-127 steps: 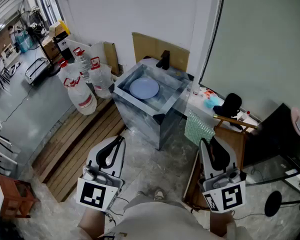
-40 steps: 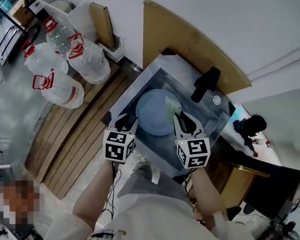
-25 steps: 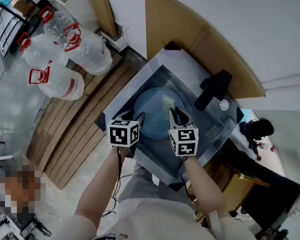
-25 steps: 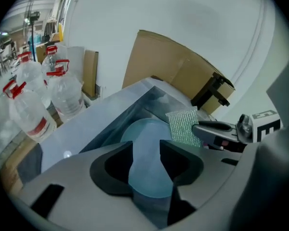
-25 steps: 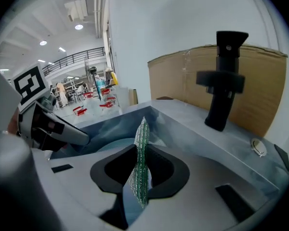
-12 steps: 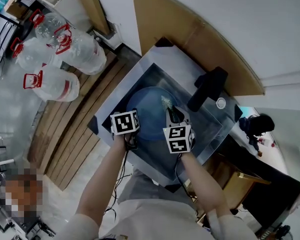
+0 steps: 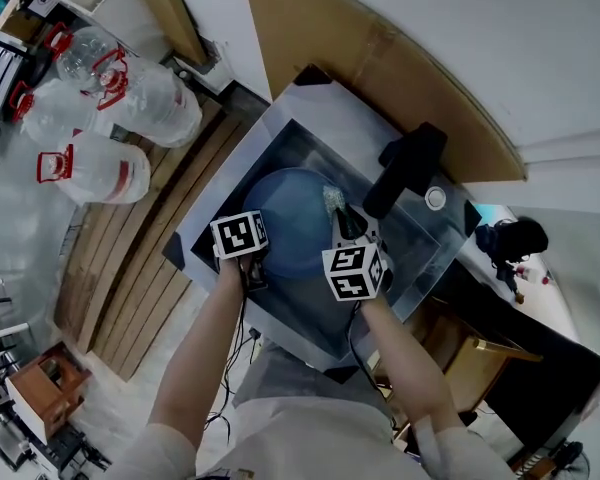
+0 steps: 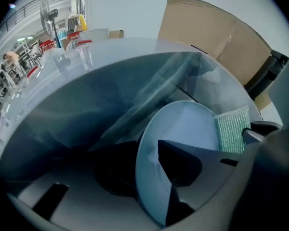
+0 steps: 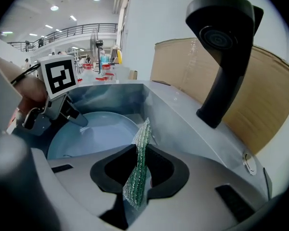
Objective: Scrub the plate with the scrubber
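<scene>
A round pale-blue plate [image 7: 285,223] lies in the steel sink [image 7: 302,140]. My left gripper [image 7: 255,268] is at the plate's near left rim. In the left gripper view the plate [image 8: 183,124] has its rim running between the jaws of the left gripper [image 8: 145,150]. Those jaws have just been closing and now press on that rim. My right gripper [image 7: 345,223] is shut on a green mesh scrubber [image 7: 332,200], held over the plate's right side. The scrubber [image 9: 138,167] stands on edge between the jaws of the right gripper [image 9: 139,158], above the plate [image 9: 96,134].
A black faucet [image 7: 400,168] rises at the sink's far right, close to my right gripper. Brown cardboard [image 7: 380,68] leans on the wall behind. Large water jugs [image 7: 90,168] lie on wooden slats to the left. A dark table [image 7: 520,348] stands at the right.
Both grippers have sunk into the sink toward the plate. The left gripper has come down over the plate's rim. The scrubber stays in the right gripper.
</scene>
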The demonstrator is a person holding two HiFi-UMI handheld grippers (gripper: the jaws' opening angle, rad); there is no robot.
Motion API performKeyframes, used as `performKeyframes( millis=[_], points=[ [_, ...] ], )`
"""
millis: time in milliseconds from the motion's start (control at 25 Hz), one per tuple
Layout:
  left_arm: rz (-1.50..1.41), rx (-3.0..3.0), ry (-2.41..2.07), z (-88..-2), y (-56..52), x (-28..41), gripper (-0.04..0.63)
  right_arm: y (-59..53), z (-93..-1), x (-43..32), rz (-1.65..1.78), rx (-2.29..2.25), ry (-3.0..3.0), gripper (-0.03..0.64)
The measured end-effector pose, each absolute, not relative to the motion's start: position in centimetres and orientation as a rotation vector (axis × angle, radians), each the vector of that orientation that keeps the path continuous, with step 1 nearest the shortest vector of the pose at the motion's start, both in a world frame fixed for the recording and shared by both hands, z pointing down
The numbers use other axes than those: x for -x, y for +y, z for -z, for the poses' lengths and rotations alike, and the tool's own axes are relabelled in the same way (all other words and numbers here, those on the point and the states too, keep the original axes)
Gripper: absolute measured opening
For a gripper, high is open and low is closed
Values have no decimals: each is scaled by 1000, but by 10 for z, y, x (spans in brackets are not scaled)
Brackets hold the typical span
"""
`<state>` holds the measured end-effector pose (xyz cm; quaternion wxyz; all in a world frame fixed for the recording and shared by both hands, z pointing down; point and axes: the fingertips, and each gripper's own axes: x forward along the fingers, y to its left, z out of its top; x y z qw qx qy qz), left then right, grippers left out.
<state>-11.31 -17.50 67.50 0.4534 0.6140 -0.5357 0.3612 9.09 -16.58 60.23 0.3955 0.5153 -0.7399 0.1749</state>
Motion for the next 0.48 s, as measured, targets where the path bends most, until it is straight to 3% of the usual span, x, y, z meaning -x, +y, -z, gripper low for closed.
performKeyframes(
  millis=[160, 480],
  points=[
    [-887, -1544, -1355, -676, -178, 114, 69, -168, -602, -95, -386, -1320, -1856, 97],
    [-838, -1604, -1302, -677, -180, 102, 55, -183, -612, -49, -130, -1199, -1851, 97]
  ],
)
